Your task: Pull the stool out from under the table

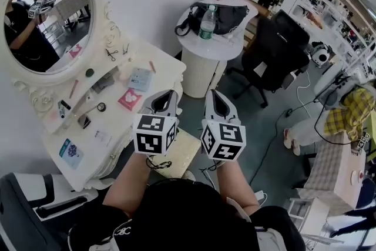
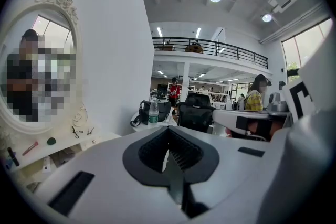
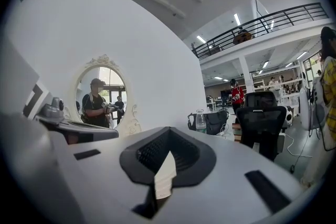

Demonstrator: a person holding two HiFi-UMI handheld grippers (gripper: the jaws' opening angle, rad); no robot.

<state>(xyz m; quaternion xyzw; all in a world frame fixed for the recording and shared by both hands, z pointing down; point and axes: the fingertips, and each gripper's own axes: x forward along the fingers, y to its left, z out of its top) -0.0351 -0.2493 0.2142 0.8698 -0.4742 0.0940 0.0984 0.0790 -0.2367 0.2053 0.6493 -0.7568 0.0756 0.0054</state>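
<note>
Beige square-topped stool (image 1: 179, 154) below my jaws, hugging the white vanity bench (image 1: 167, 70); left gripper (image 1: 169, 96) and right gripper (image 1: 215, 97) clenched empty. Pull likely unstarted.

Dressing table (image 1: 167, 69): scissors (image 1: 110, 54), blue booklet (image 1: 140, 79), pink card (image 1: 129, 99), all flat. Round table (image 1: 202, 70): black bag (image 1: 226, 14), bottle (image 1: 206, 23) upright. Floor (image 1: 264, 126): stool (image 1: 179, 156), office chair (image 1: 276, 50).

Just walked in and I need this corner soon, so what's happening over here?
A person at the white dressing table holds the left tongs and right tongs raised side by side, both shut and gripping nothing. The stool sits partly tucked under the table, below them and untouched, so the pull has not begun.
</note>
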